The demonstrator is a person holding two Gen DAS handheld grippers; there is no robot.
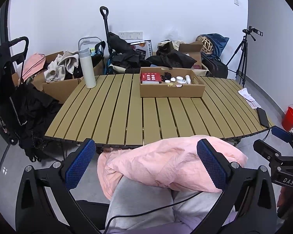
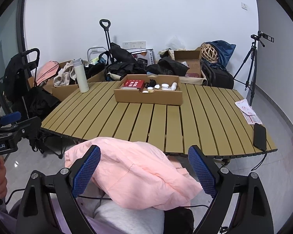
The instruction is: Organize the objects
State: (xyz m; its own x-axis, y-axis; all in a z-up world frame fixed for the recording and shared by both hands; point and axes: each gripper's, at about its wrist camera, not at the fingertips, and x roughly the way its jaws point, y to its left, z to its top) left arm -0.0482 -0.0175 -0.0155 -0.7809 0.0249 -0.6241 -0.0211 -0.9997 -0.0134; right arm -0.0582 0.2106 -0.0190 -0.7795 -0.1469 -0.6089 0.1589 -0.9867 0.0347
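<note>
A cardboard tray (image 1: 171,92) (image 2: 148,97) stands on the far side of the slatted table (image 1: 127,113) (image 2: 166,120). It holds a red box (image 1: 150,76) (image 2: 132,83), a small white bottle (image 1: 188,79) (image 2: 173,86) and several small white items. A white flask (image 1: 87,67) (image 2: 80,75) stands upright at the table's far left. My left gripper (image 1: 145,163) and right gripper (image 2: 144,170) are both open and empty. They hang over a pink garment (image 1: 166,161) (image 2: 132,171) on the person's lap, before the table's near edge.
A black phone (image 1: 263,117) (image 2: 259,136) and papers (image 1: 248,97) (image 2: 248,111) lie at the table's right edge. A red cup (image 1: 290,118) is on the floor at right. Boxes, bags, carts and a tripod (image 1: 242,58) (image 2: 250,66) crowd the wall behind.
</note>
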